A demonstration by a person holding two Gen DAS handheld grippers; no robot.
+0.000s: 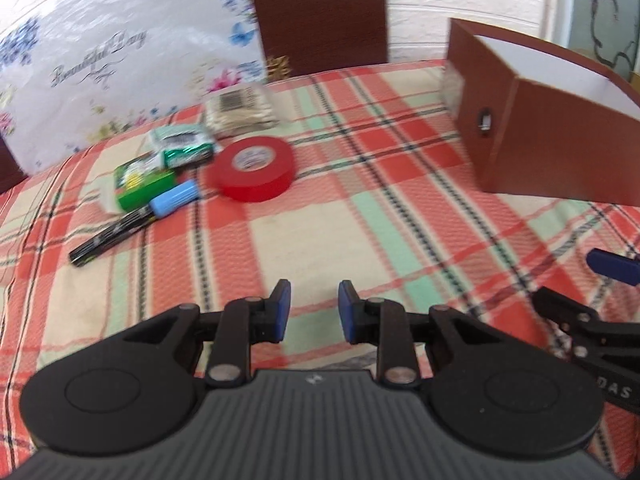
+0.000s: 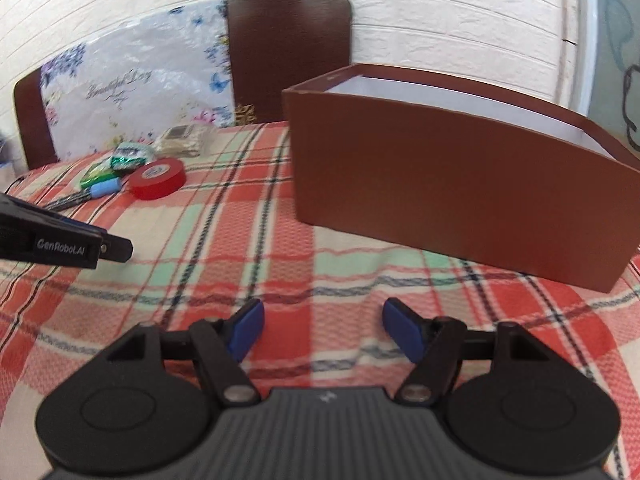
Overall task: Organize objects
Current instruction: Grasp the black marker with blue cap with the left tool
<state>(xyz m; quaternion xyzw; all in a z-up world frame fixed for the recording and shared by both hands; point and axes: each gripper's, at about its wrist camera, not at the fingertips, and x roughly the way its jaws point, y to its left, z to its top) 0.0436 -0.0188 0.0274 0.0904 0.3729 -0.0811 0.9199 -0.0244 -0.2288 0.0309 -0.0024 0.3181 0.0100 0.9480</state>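
Note:
On the plaid tablecloth (image 1: 360,216) lies a cluster of small items: a red tape roll (image 1: 254,168), a black marker with a light-blue cap (image 1: 132,216), a green packet (image 1: 140,186), a green-and-white packet (image 1: 182,146) and a clear pack of cotton swabs (image 1: 240,114). An open brown box (image 2: 460,196) with a white inside stands to the right. My left gripper (image 1: 314,292) hovers short of the tape, its jaws a narrow gap apart and holding nothing. My right gripper (image 2: 322,312) is open and holds nothing, in front of the box's near wall.
A floral plastic bag (image 1: 100,60) leans at the table's far edge against a dark wooden chair back (image 1: 320,12); a second chair back (image 2: 32,120) shows at the left. A white brick-pattern wall stands behind. Bare cloth lies between the grippers and the items.

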